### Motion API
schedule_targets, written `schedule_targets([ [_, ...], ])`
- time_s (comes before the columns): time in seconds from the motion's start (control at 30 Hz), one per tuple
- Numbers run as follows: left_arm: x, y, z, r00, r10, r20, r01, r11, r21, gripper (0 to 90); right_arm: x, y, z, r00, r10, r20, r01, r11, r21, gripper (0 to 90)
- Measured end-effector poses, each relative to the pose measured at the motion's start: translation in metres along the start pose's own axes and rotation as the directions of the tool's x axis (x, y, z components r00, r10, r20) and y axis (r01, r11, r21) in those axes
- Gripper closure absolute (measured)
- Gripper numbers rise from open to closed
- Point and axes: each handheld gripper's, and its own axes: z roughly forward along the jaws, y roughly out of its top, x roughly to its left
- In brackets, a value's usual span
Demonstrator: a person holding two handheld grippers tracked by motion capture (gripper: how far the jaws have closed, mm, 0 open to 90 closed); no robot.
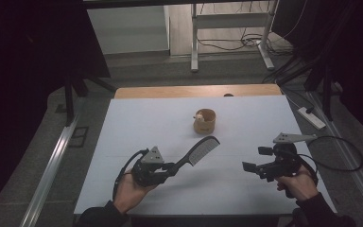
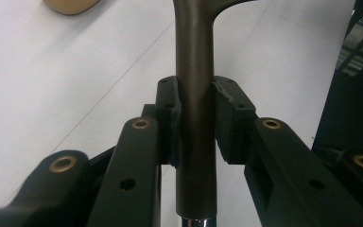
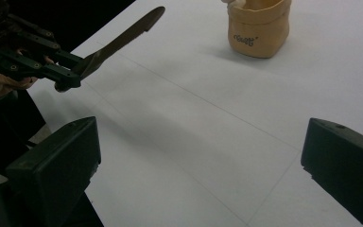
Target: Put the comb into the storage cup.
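Observation:
My left gripper (image 1: 171,168) is shut on the handle of a dark comb (image 1: 199,151), which it holds above the white table with the toothed head pointing up and to the right. In the left gripper view both pads press the comb's handle (image 2: 196,94) from either side. A small tan cup-like pouch (image 1: 204,120) with something pale inside stands behind the comb, near the table's middle. My right gripper (image 1: 256,159) hovers at the right, its jaws wide apart with nothing between them. From the right gripper view the comb (image 3: 123,40) and the pouch (image 3: 257,27) lie ahead.
The white table top (image 1: 137,127) has a wooden strip along its far edge. A metal rail (image 1: 52,165) runs along the floor at the left, a power strip (image 1: 312,118) and cables lie at the right, and a desk frame stands beyond the table.

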Motion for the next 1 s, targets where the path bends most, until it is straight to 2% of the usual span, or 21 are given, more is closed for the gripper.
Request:
schedule_targets([
  [0.17,-0.001,0.003,0.003,0.9999,0.01,0.006,-0.01,0.9999,0.005,71.8,0.001,0.005,0.007,0.9999,-0.013,0.008,0.013,1.0,0.027,0.0],
  [0.43,-0.003,0.005,0.007,0.9997,0.022,0.01,-0.022,0.9997,0.007,71.8,0.004,0.013,0.015,1.0,-0.002,0.004,0.002,0.998,0.063,0.0],
  [1.0,-0.007,0.011,0.017,0.9985,0.045,0.032,-0.046,0.9989,0.008,71.8,0.007,0.033,0.034,0.9965,0.052,-0.066,-0.045,0.993,0.111,0.0],
])
